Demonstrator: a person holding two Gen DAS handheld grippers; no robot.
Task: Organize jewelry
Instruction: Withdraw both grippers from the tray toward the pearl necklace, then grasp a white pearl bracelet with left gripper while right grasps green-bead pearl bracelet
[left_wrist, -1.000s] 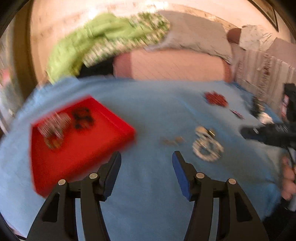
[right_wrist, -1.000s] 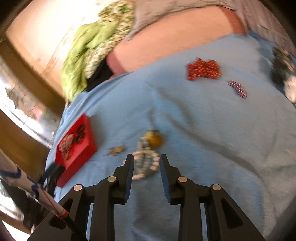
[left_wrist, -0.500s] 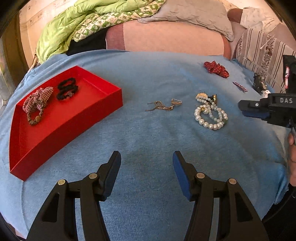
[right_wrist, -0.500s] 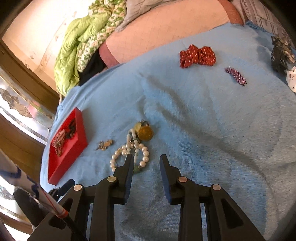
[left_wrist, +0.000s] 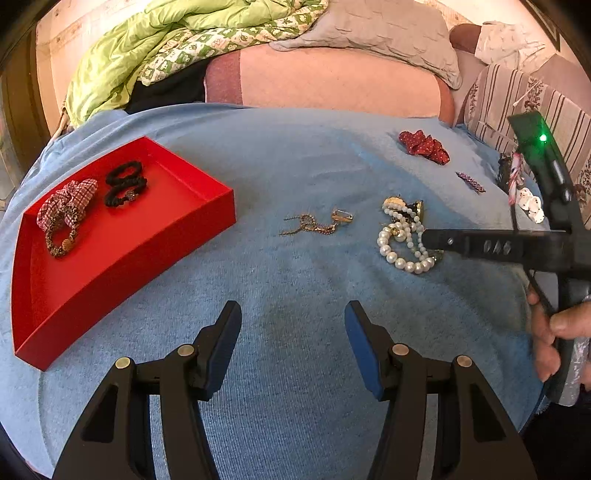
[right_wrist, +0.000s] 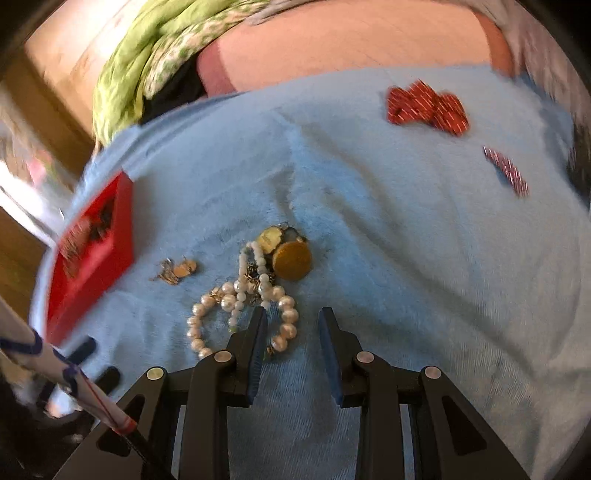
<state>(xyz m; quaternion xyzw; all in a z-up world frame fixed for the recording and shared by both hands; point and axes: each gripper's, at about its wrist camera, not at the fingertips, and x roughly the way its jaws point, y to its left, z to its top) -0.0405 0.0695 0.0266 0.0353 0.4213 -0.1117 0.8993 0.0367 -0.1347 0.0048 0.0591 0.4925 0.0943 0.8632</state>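
Your right gripper (right_wrist: 291, 325) hangs low over the pearl bracelet (right_wrist: 240, 306), fingers parted with nothing between them, its left finger covering part of the strand. Your left gripper (left_wrist: 291, 332) is spread wide above bare blue cloth (left_wrist: 295, 288). From the left wrist view, the right tool's black body hides the pearls' far side. Motion blur smears the red tray (right_wrist: 92, 254) and its contents.
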